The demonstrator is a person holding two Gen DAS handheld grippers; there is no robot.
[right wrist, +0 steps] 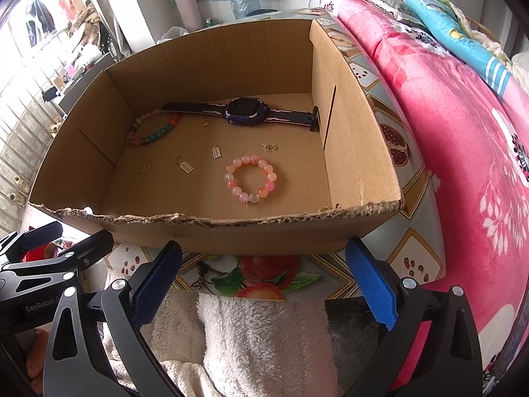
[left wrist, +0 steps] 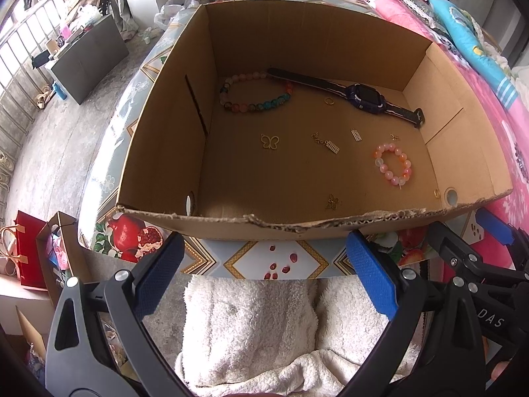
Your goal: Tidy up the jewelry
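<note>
Two handheld grippers, jaws apart and holding nothing, hover in front of an open cardboard box of jewelry.

The left gripper [left wrist: 264, 278] and right gripper [right wrist: 264, 278] sit low and side by side, near the torn front edge of the cardboard box [left wrist: 330, 43], which rests on a counter [left wrist: 281, 261] covered in a fruit-patterned cloth. On the box floor, a purple watch [left wrist: 365, 96] lies across the back, with a multicolored bead bracelet [left wrist: 254, 92] just beside its strap end on the left. A pink bead bracelet [right wrist: 250, 178] lies nearer the front right. Between them are scattered small gold charms, including a butterfly charm [left wrist: 270, 141] and a gold ring [left wrist: 327, 100]. A pink floral blanket [right wrist: 463, 132] lies to the right of the counter.
</note>
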